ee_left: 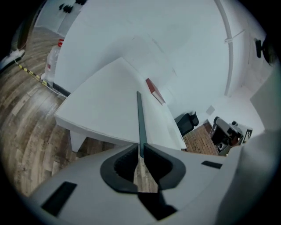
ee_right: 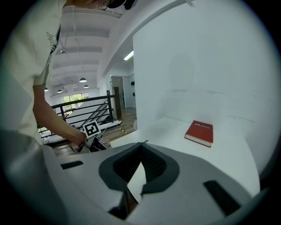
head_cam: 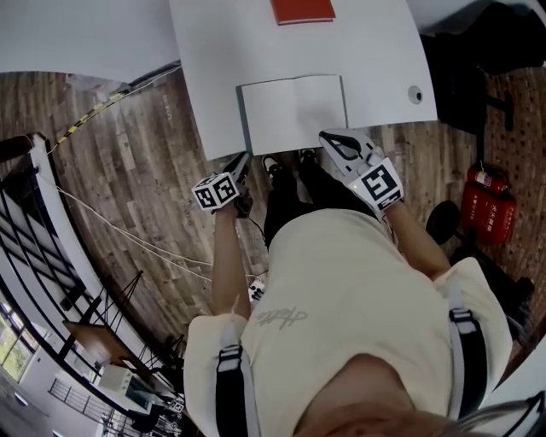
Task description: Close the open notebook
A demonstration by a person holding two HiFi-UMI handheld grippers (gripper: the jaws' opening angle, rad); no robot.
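The notebook (head_cam: 294, 111) lies near the front edge of the white table (head_cam: 375, 51), its white pages facing up. Its dark green left cover (head_cam: 241, 119) stands up on edge; in the left gripper view the cover (ee_left: 139, 118) appears as a thin line running into the jaws. My left gripper (head_cam: 245, 158) (ee_left: 140, 151) is shut on the near end of that cover. My right gripper (head_cam: 327, 136) (ee_right: 142, 145) is at the notebook's near right corner, jaws together on a white page edge.
A red book (head_cam: 303, 10) (ee_right: 199, 132) lies farther back on the table. Wood floor lies left of and under the table. A red fire extinguisher (head_cam: 488, 201) and a black chair (head_cam: 478, 51) stand at the right, a black railing (head_cam: 34, 230) at the left.
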